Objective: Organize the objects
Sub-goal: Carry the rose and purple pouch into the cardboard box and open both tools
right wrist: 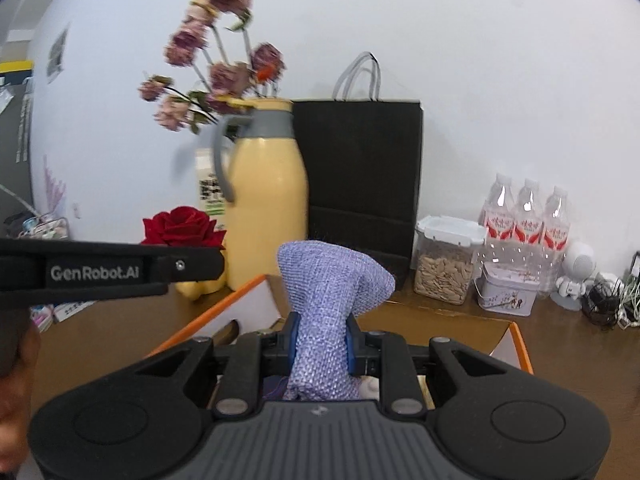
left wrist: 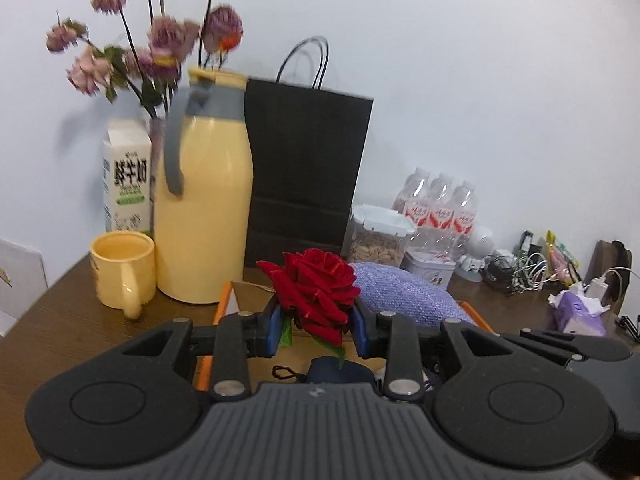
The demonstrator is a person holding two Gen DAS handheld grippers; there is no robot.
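Clamped in left gripper [left wrist: 316,330]: red rose [left wrist: 316,292], bloom sticking up betw. blue pads, above open orange-edged box [left wrist: 224,300]. Pinched tight in right gripper [right wrist: 320,346]: lilac woven pouch [right wrist: 326,300], upright over same box [right wrist: 520,344]. Ahead of both, on wooden table [left wrist: 60,320]: yellow jug [left wrist: 204,208], black paper bag [left wrist: 304,168]; yellow mug [left wrist: 122,268] fwd-left of left gripper.
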